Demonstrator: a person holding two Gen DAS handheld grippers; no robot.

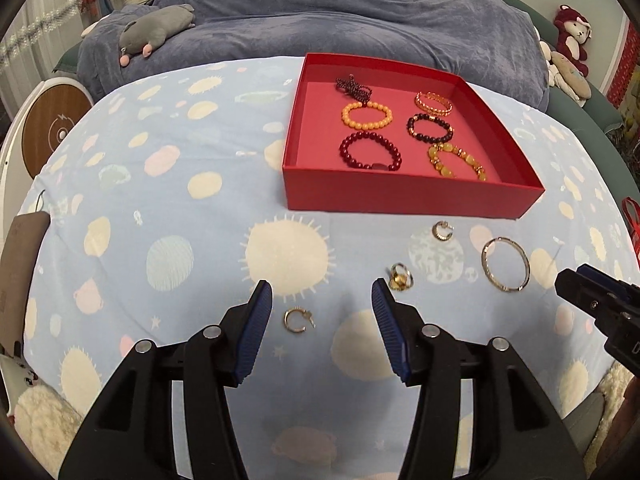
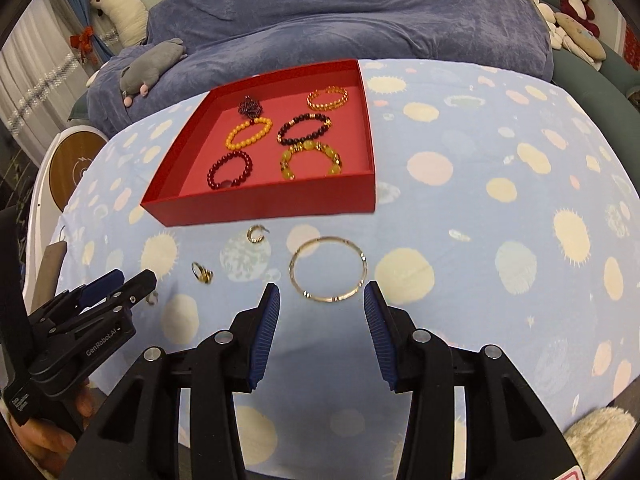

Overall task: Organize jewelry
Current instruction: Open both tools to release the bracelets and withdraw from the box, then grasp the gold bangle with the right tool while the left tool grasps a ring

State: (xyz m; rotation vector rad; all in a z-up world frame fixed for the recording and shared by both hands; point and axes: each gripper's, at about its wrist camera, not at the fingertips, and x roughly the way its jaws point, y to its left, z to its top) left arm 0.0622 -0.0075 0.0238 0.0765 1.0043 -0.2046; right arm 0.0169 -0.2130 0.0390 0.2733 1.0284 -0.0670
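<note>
While both tongs hung released over the patterned cloth [image 1: 160,184] on the tabletop, nothing lay in either grip. A small gold hoop earring [image 1: 298,319] sat between the spread pads of the left tongs [image 1: 322,296]. The right tongs [image 2: 322,294] stood parted just short of the gold bangle [image 2: 328,269]. Beyond lay a gold ring [image 1: 400,278] and a second hoop earring [image 1: 442,231]. Farther on, the red box [image 1: 400,196] held six bracelets, among them a dark red beaded bracelet [image 1: 370,152] and an orange beaded bracelet [image 1: 366,114]. A blue blanket [image 1: 320,12] lay behind.
</note>
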